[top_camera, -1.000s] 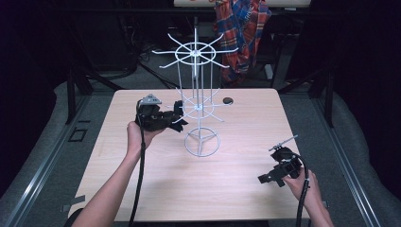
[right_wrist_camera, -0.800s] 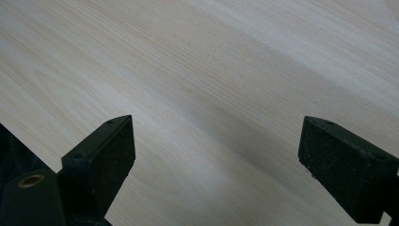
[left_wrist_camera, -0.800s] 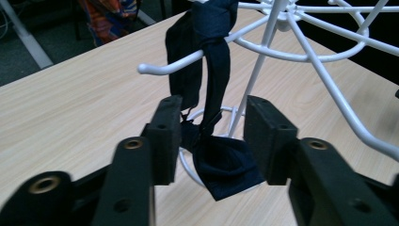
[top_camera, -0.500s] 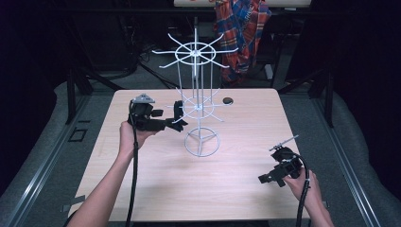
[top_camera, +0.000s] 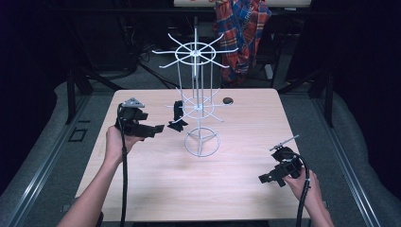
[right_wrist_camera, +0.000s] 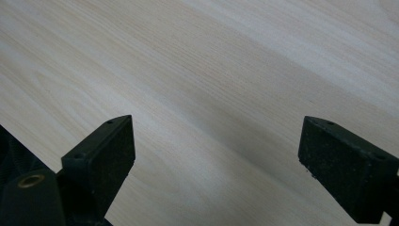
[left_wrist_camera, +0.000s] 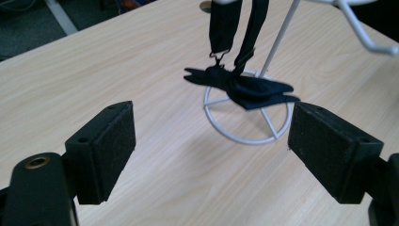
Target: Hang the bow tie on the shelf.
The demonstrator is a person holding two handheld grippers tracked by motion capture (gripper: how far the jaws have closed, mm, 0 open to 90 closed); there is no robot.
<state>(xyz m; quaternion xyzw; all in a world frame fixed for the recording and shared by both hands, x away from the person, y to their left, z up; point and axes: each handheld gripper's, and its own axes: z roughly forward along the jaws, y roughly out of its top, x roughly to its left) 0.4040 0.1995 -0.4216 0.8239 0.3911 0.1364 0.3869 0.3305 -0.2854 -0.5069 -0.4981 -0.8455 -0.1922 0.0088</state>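
White wire rack (top_camera: 198, 104) bearing a black bow tie (top_camera: 178, 117); pale wood-grain table (top_camera: 156, 189); black grippers (top_camera: 142, 127) (top_camera: 272, 177); red-and-blue plaid cloth (top_camera: 243, 28) beyond the far edge.

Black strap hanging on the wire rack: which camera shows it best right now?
The left gripper view: the black strap hangs close ahead from the wire rack, its loop and bunched lower end clear. The high view shows it only as a small dark shape. The right gripper view looks at the table.
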